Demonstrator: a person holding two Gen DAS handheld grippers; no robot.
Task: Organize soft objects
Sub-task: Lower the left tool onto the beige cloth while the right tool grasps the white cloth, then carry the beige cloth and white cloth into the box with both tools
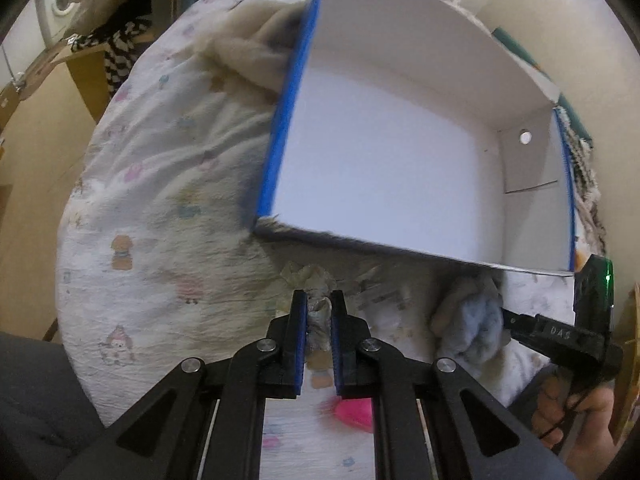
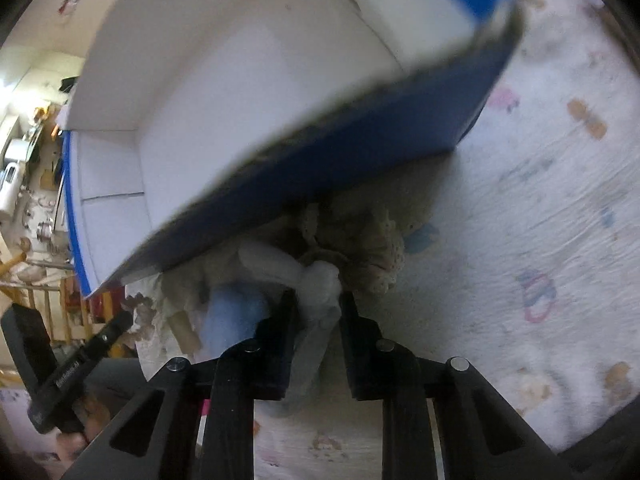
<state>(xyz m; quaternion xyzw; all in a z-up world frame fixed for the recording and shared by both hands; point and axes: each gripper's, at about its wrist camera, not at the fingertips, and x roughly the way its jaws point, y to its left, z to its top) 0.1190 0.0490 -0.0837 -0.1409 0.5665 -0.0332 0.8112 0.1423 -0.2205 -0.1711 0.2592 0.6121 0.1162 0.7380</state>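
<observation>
An open cardboard box [image 1: 384,160], blue outside and white inside, lies on a bed; it also shows in the right wrist view [image 2: 240,80]. My left gripper [image 1: 319,300] is shut on a crumpled pale cloth [image 1: 318,316] just in front of the box's near wall. My right gripper [image 2: 318,300] is shut on a soft white and light-blue cloth bundle [image 2: 320,280]; the same bundle [image 1: 476,320] shows in the left wrist view at the right, below the box's corner. A beige knitted piece [image 2: 372,240] lies under the box's edge.
A printed white quilt [image 1: 160,200] covers the bed. A fluffy beige blanket [image 1: 248,52] lies behind the box. A pink object [image 1: 354,412] lies on the quilt near me. A washing machine [image 1: 62,0] and cardboard boxes [image 1: 84,56] stand far left.
</observation>
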